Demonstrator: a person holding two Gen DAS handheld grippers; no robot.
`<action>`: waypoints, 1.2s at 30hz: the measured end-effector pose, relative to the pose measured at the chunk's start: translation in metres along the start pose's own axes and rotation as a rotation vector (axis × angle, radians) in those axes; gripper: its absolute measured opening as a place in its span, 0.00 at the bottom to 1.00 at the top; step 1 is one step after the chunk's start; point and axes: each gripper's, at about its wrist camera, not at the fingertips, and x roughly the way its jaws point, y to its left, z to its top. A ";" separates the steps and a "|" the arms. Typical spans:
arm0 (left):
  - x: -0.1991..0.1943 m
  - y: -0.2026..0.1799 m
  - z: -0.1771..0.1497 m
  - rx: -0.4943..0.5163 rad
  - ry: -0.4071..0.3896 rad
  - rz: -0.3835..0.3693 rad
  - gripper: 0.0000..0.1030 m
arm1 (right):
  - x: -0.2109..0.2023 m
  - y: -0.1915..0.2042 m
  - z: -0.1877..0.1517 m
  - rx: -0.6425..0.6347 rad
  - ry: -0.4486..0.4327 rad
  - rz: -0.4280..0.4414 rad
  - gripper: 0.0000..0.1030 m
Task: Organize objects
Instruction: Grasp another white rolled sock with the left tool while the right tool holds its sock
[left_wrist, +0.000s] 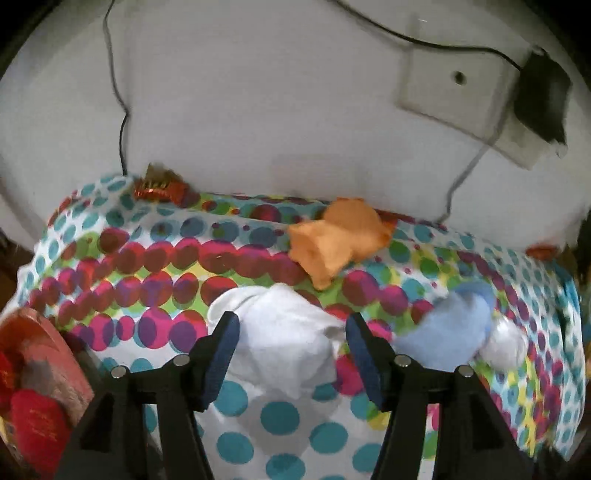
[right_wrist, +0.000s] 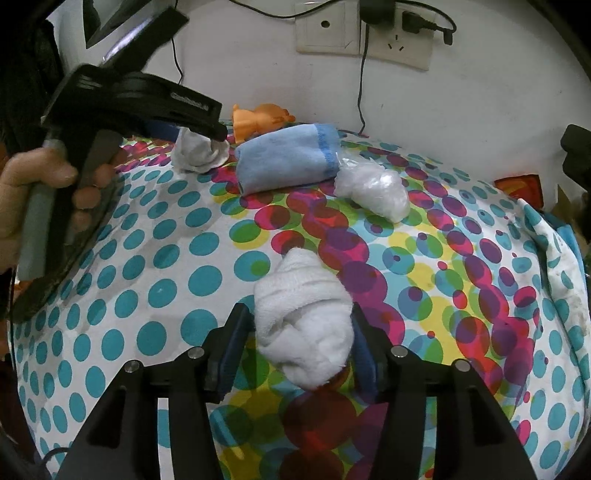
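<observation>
My left gripper (left_wrist: 290, 325) has its jaws around a crumpled white cloth (left_wrist: 284, 339) on the dotted tablecloth (left_wrist: 147, 258); the pads sit at its sides, and contact is unclear. In the right wrist view the left gripper (right_wrist: 210, 136) is over that same white cloth (right_wrist: 195, 151). My right gripper (right_wrist: 301, 321) is shut on a rolled white towel (right_wrist: 306, 317) resting on the tablecloth (right_wrist: 147, 258). A rolled blue towel (right_wrist: 288, 158) (left_wrist: 450, 321), a clear plastic bag bundle (right_wrist: 376, 188) (left_wrist: 506, 343) and an orange toy (right_wrist: 258, 118) (left_wrist: 336, 236) lie further back.
A red container (left_wrist: 33, 387) with red items stands at the left edge. A red foil wrapper (left_wrist: 159, 184) lies by the wall. Wall sockets (right_wrist: 362, 37) with plugs and cables hang behind the table. A red-orange item (right_wrist: 517, 188) sits at the right edge.
</observation>
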 end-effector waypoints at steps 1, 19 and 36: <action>0.003 0.000 0.000 0.000 -0.003 0.006 0.60 | 0.000 0.000 0.000 0.001 0.000 0.001 0.51; 0.003 -0.022 -0.020 0.213 -0.046 0.084 0.36 | 0.000 0.006 -0.002 -0.021 0.005 -0.017 0.53; -0.077 -0.055 -0.124 0.307 -0.070 -0.085 0.36 | 0.001 0.003 -0.002 -0.027 0.007 -0.027 0.54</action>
